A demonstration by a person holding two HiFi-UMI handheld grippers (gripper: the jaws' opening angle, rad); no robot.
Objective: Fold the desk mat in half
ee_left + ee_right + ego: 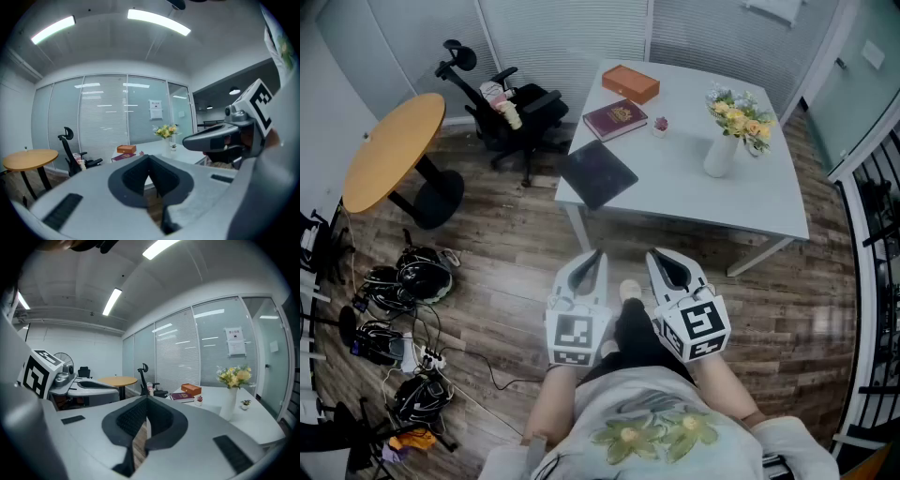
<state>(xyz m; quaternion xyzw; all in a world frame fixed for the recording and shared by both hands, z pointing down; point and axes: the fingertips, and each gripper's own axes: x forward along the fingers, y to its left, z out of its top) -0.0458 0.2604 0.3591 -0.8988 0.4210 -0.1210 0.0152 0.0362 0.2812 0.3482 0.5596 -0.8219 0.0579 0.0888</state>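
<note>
The desk mat (598,173) is a dark square sheet lying flat on the near left corner of the white table (741,197), its corner reaching the table's edge. Both grippers hover over the wooden floor, well short of the table and close to the person's body. My left gripper (596,255) (149,159) is shut with nothing between its jaws. My right gripper (654,255) (146,400) is also shut and holds nothing. The two sit side by side, tips pointing toward the table. Neither gripper view shows the mat.
On the table stand an orange box (630,82), a maroon book (615,119), a tiny potted plant (661,124) and a white vase of flowers (724,150). A black office chair (511,112) and round wooden table (389,150) stand left. Cables and gear (403,319) litter the floor.
</note>
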